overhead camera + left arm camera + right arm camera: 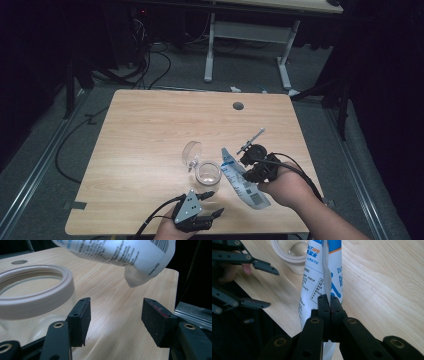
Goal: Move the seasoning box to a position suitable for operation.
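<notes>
The right gripper (328, 301) is clenched on the edge of a white and blue bag (319, 277), holding it tilted above the table (150, 130), just beside a glass jar (208, 172). The jar stands open, its round lid (191, 152) hinged back. The left gripper (115, 320) is released, holding nothing, close beside the jar near the table's front edge.

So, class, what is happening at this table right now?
A person works at a wooden table with a tool in each hand. The right tool is shut on the seam of a white and blue pouch, holding it up beside an open glass jar. The jar's clear lid is tipped back behind it. The left tool is open with nothing between its jaws, just next to the jar.
</notes>
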### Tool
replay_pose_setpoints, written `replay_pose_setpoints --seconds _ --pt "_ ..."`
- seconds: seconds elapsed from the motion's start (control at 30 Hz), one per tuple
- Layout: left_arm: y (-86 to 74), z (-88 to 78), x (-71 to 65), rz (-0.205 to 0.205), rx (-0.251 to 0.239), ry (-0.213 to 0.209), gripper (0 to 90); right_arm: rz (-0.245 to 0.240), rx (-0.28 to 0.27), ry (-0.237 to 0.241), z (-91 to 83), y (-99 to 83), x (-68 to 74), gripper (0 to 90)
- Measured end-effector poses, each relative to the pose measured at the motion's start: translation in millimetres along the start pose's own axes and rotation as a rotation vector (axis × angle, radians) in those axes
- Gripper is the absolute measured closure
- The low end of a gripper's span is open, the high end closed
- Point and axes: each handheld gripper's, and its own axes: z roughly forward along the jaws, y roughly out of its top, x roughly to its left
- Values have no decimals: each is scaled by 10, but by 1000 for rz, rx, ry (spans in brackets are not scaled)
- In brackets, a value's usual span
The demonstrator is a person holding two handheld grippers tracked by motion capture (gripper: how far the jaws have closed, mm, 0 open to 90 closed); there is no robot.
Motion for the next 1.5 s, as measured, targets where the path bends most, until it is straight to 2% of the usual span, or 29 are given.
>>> replay_pose_setpoints --seconds 0.33,0.73,0.77,0.87,1.07,1.3,1.5 --pt "36 180 -87 14 1 -32 391 -15 -8 7 -33 47 87 900" --pt "72 340 -204 31 -28 -54 361 -16 -13 16 -83 82 195 900" --pt "73 359 -214 35 -26 -53 358 -28 -15 17 -82 87 197 900" --pt "77 414 -246 53 -23 -42 348 -24 -17 23 -73 95 215 900" --pt "88 501 -269 48 -16 -29 345 -22 -18 34 -44 90 224 899" --pt "117 576 -318 64 7 -18 344 -23 -27 38 -45 101 218 899" --pt "138 560 -319 59 3 20 440 -10 -27 27 -66 103 233 899"
